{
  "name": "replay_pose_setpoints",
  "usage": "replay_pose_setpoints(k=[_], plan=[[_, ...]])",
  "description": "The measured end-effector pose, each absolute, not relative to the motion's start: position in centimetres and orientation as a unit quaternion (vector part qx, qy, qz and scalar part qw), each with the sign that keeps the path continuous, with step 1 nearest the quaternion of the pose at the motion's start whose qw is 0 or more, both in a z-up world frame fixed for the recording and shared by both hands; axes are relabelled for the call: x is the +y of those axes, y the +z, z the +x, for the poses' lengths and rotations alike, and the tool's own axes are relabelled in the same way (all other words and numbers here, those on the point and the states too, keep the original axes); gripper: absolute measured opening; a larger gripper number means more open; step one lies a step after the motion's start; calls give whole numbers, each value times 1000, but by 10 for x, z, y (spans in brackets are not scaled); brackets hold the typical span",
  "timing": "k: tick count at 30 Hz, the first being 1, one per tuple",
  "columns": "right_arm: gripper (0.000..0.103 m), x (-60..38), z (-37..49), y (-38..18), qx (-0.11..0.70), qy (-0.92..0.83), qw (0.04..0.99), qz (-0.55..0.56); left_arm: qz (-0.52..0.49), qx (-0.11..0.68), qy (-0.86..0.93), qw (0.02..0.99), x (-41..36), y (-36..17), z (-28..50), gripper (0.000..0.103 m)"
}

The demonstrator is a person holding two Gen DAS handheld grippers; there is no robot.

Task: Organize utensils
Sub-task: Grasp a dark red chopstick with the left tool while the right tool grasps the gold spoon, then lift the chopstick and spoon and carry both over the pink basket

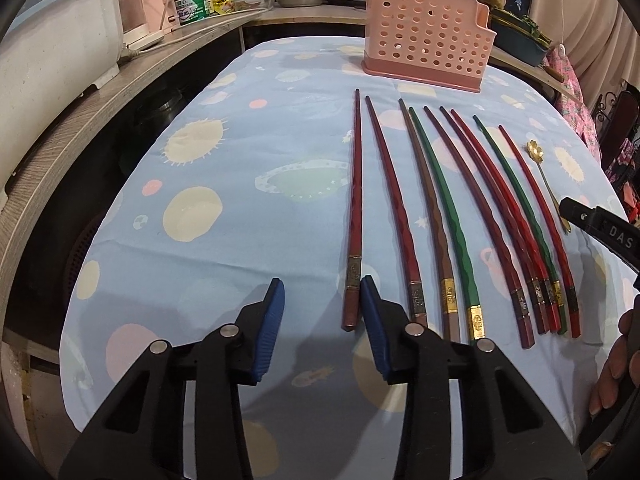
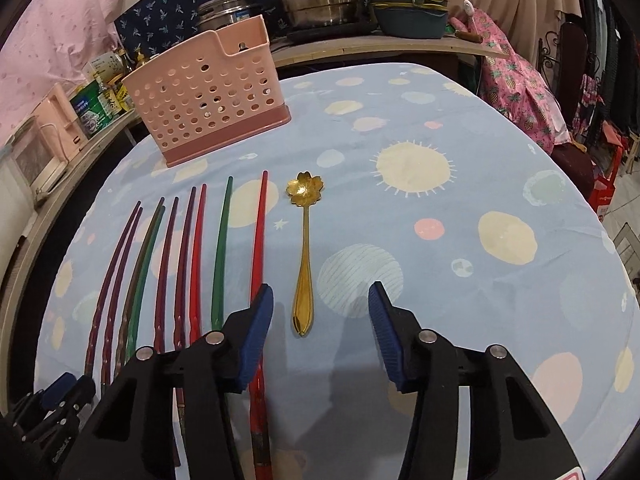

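Nine chopsticks (image 1: pixel 436 216) and one gold spoon (image 2: pixel 303 256) are lying on the blue cloth (image 1: pixel 240 208).

Two chopsticks are green and seven red or brown, fanning out side by side before one pink perforated holder (image 1: pixel 424 40). The left gripper (image 1: pixel 322 300) is hovering beside the leftmost chopstick, its jaws partly apart and gripping nothing; the right gripper (image 2: pixel 320 308) is hanging by the spoon's handle, likewise part-open and empty.

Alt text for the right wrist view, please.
Open right gripper hovers over a blue planet-print tablecloth, with a gold flower-bowled spoon lying between its fingers. Nine chopsticks lie in a row to the left; a pink perforated holder stands behind them.
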State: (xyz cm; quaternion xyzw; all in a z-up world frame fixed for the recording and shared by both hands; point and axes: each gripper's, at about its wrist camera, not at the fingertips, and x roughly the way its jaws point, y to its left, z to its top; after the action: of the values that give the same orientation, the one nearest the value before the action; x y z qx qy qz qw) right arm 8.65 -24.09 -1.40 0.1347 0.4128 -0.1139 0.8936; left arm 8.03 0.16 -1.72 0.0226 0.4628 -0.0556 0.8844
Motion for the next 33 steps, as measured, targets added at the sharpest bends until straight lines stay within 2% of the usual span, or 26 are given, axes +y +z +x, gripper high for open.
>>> replay_pose_setpoints(k=[1, 7, 11, 13, 17, 33], plan=[[36, -239, 88, -16, 415, -114, 893, 131, 23, 463, -56, 884, 2, -17, 80, 38], [24, -236, 90, -15, 416, -112, 895, 115, 22, 463, -56, 884, 2, -17, 80, 37], [11, -235, 90, -16, 418, -107, 895, 109, 18, 463, -57, 884, 2, -17, 80, 32], [11, -236, 88, -15, 419, -104, 895, 110, 18, 464, -59, 884, 1, -17, 80, 28], [11, -237, 85, -13, 418, -103, 896, 111, 10, 468, -66, 881, 3, -15, 80, 10], [9, -252, 35, 33, 370, -102, 911, 148, -18, 441, -76, 894, 16, 25, 54, 8]])
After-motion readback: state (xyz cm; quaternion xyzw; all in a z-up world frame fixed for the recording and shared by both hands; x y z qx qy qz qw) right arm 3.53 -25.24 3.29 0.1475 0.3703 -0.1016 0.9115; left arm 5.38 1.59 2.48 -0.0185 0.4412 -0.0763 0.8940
